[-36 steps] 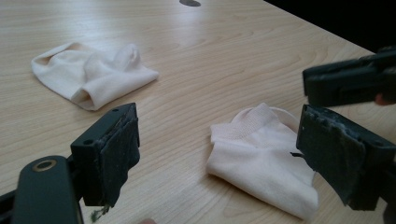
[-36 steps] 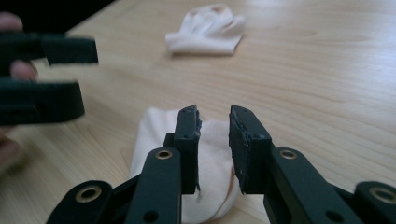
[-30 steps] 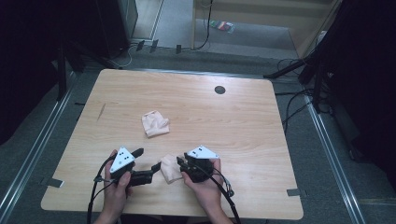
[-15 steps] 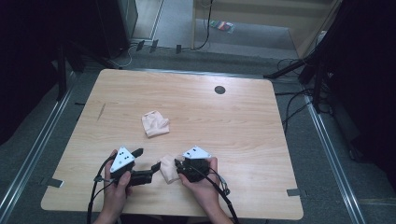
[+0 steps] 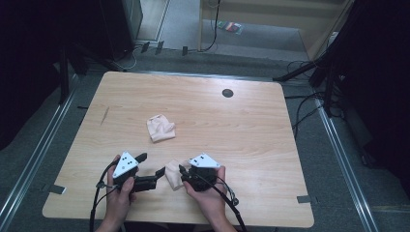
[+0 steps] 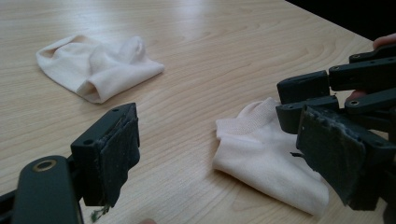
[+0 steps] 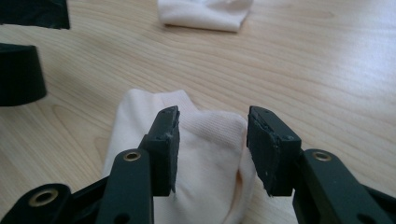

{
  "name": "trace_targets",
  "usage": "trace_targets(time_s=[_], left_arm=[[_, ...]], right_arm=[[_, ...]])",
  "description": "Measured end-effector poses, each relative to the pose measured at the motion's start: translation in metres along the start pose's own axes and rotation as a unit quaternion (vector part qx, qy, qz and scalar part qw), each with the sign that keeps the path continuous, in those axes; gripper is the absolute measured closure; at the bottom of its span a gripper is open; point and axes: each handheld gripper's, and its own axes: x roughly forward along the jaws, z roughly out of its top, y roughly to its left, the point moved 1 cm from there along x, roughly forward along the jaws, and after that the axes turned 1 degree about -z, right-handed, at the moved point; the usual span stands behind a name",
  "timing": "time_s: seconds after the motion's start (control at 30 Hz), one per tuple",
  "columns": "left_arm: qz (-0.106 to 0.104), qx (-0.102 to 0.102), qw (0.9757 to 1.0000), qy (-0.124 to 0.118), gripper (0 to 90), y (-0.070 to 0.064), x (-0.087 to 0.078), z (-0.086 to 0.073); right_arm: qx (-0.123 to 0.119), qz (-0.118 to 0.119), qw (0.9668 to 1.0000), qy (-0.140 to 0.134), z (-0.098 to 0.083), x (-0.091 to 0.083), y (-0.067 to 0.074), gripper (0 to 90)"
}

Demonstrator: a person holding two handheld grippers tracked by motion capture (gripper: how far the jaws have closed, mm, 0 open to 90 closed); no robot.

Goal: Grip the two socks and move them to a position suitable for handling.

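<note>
Two cream socks lie on the wooden table (image 5: 251, 130). The folded near sock (image 5: 172, 174) sits between my grippers. My right gripper (image 5: 182, 177) points left at it. In the right gripper view the right gripper (image 7: 212, 140) is open, its pads astride the near sock (image 7: 210, 158) without pressing it; its jaws have just been opening wider. My left gripper (image 5: 151, 164) is wide open beside the near sock (image 6: 261, 154), which lies just inside its right pad (image 6: 336, 158) in the left gripper view. The far sock (image 5: 160, 128) lies loose, farther up the table.
A dark round hole (image 5: 227, 93) is set in the table near its far edge. A thin dark mark (image 5: 105, 115) is on the left side. Both grippers are close to the table's front edge, with cables trailing off it. Floor cables lie beyond the table.
The right gripper has shifted slightly beside the near sock. The left gripper and both socks have stayed in place.
</note>
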Motion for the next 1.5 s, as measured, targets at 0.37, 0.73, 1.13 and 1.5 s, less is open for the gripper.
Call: trace_targets(time_s=[0.37,0.73,1.13,1.5], left_arm=[[-0.001,0.003,1.0,0.006,14.1,-0.002,0.002,-0.001],[-0.011,0.008,0.9998,0.017,14.0,-0.006,0.007,-0.003],[-0.051,-0.006,0.9967,0.063,13.1,-0.037,0.03,-0.007],[0.001,-0.022,0.996,0.087,32.0,-0.043,0.041,-0.007]], right_arm=[[0.012,0.004,0.9997,0.02,-0.003,0.009,-0.003,65.1],[-0.019,0.015,0.9996,-0.015,0.008,-0.006,0.002,89.0],[-0.006,0.032,0.9968,-0.073,0.036,-0.037,0.011,88.9],[0.004,0.089,0.989,-0.118,0.053,-0.062,0.023,88.8]])
